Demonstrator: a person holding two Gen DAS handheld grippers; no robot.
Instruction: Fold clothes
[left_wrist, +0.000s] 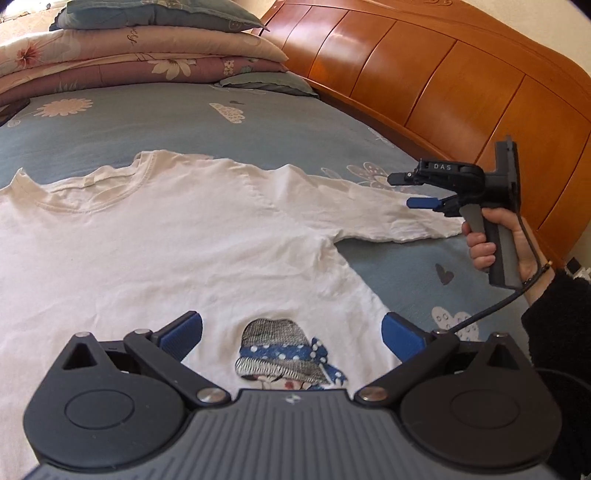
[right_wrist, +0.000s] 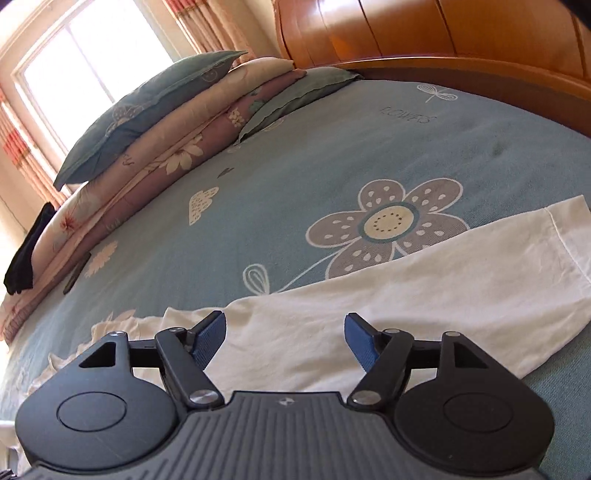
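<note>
A white long-sleeved shirt (left_wrist: 177, 229) lies flat on the blue bedspread, front up, with a printed figure in a grey hat (left_wrist: 284, 354) on its chest. Its right sleeve (left_wrist: 369, 206) stretches out toward the headboard. My left gripper (left_wrist: 291, 332) hovers open above the chest print, nothing between its blue pads. My right gripper (left_wrist: 404, 190), held by a hand, hangs open just over the sleeve's cuff end. In the right wrist view the right gripper (right_wrist: 284, 339) stands open above the sleeve (right_wrist: 406, 280), and the cloth is not pinched.
A wooden headboard (left_wrist: 424, 74) runs along the right. Stacked quilts and pillows (left_wrist: 140, 48) sit at the far end of the bed, below a window (right_wrist: 85, 55). Blue flowered bedspread (right_wrist: 332, 155) shows around the shirt. A dark sleeve (left_wrist: 557, 321) is at the right edge.
</note>
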